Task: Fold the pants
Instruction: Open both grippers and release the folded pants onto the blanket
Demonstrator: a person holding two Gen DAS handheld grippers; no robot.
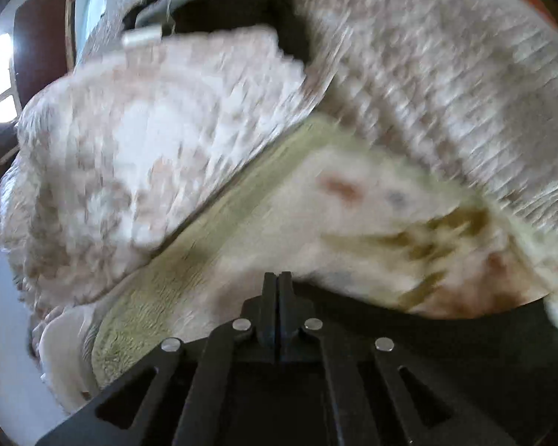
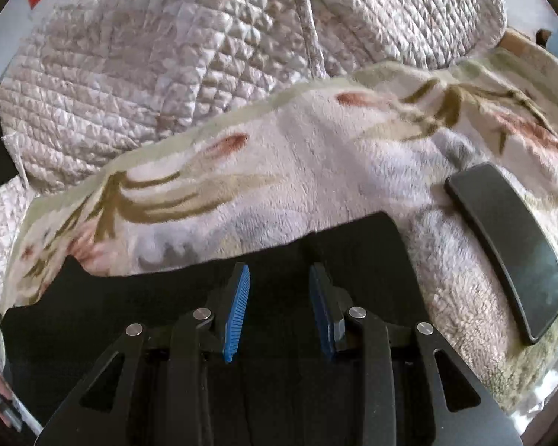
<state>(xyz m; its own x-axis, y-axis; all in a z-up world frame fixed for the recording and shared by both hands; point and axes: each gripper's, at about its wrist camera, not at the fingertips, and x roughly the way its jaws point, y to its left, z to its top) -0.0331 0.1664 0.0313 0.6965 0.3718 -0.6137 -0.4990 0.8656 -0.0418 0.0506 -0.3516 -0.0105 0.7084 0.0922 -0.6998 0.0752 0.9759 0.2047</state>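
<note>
The black pants (image 2: 279,245) lie flat on a floral fleece blanket (image 2: 316,156), filling the lower part of the right wrist view. My right gripper (image 2: 279,275) is open, its blue-padded fingers (image 2: 238,304) spread just above the black cloth near its far edge. In the left wrist view, which is blurred by motion, my left gripper (image 1: 278,278) has its jaws pressed together over black pants cloth (image 1: 446,334). I cannot tell whether cloth is pinched between them.
A black phone (image 2: 509,249) lies on the blanket to the right of the pants. Quilted pale pillows or bedding (image 2: 160,63) are piled behind the blanket, and they also show in the left wrist view (image 1: 137,156). A dark wooden headboard (image 1: 41,37) stands at the far left.
</note>
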